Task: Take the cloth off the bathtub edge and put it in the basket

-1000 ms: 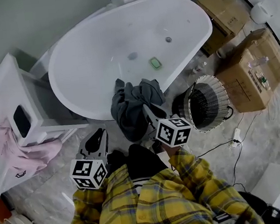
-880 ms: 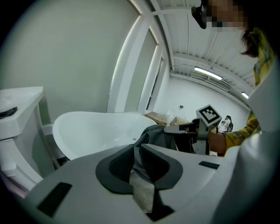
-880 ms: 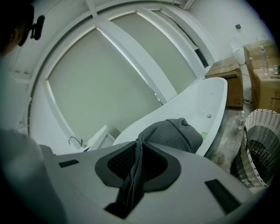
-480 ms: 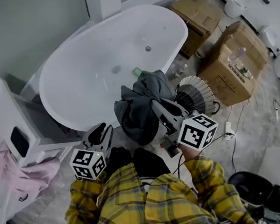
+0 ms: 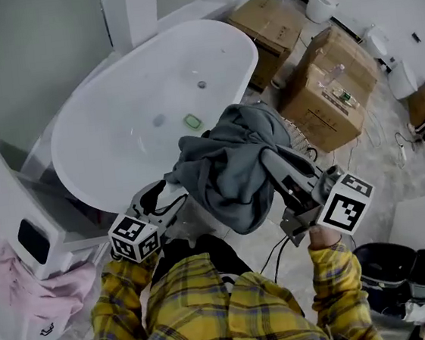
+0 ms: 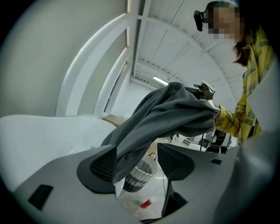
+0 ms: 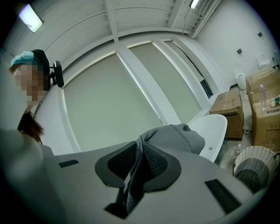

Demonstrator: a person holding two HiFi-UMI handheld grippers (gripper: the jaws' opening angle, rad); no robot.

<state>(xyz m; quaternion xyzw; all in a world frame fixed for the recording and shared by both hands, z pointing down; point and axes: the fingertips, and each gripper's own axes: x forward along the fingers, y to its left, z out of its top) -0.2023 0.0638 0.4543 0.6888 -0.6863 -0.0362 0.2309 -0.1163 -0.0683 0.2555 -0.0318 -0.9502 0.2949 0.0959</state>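
Grey cloth [image 5: 231, 167] held up beside the bathtub [image 5: 116, 130]
The right gripper [image 7: 139, 164] clamps the cloth; the left gripper [image 6: 138, 164], jaws just opened, straddles its hem; bathtub at ten o'clock.

Two cardboard boxes stood at the far right: a smaller box [image 5: 268, 18] farther back and a larger box [image 5: 333, 87] nearer, with a clear bottle [image 5: 337, 75] on its top. Beyond them sat a white rounded fixture [image 5: 323, 4]. On the left stood a white cabinet [image 5: 0, 212] with a dark square opening [image 5: 34, 240] in its side, and pink fabric [image 5: 39, 288] was draped over its near end. At the near right were a black bin [image 5: 380, 268] and, just beyond it, a white block [image 5: 417, 222]. A small red-and-white bottle [image 6: 147, 203] lay on the pale floor. A strip light [image 6: 159, 81] glowed overhead.
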